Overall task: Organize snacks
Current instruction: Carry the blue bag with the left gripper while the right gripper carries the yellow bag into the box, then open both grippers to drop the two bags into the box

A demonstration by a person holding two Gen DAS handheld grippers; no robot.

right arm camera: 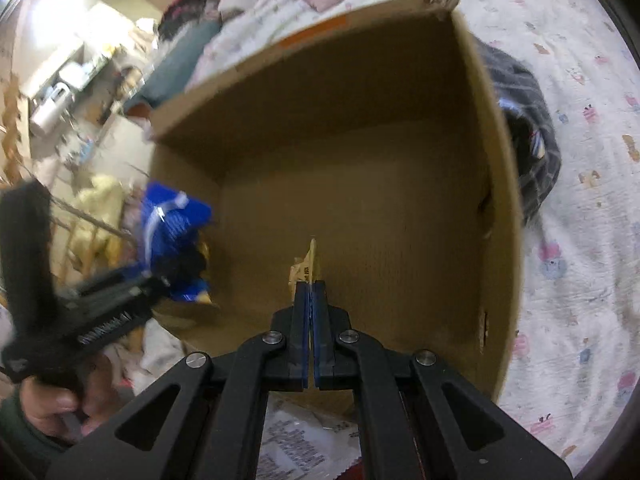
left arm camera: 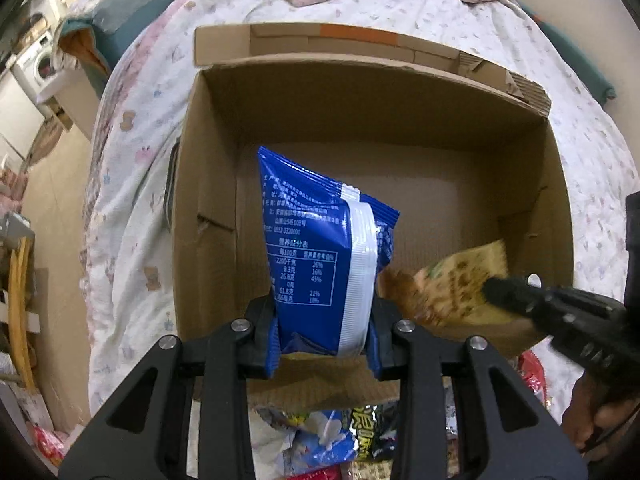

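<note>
Left wrist view: gripping a blue snack bag point(left arm camera: 320, 256) upright at center frame between the left gripper's point(left arm camera: 324, 330) fingers, above the open cardboard box point(left arm camera: 360, 100) sitting on a patterned bedsheet point(left arm camera: 132, 128). Entering at lower right, the right gripper point(left arm camera: 494, 292) clutching a blurred tan packet point(left arm camera: 452, 284). Lying along the bottom edge, more snacks point(left arm camera: 340, 440).

Right wrist view: pinching the thin tan packet point(right arm camera: 306, 266) edge-on at center, fingers nearly touching, over the box floor point(right arm camera: 360, 208). Showing at left, the left gripper point(right arm camera: 176, 270) grasping the blue bag point(right arm camera: 172, 220).
</note>
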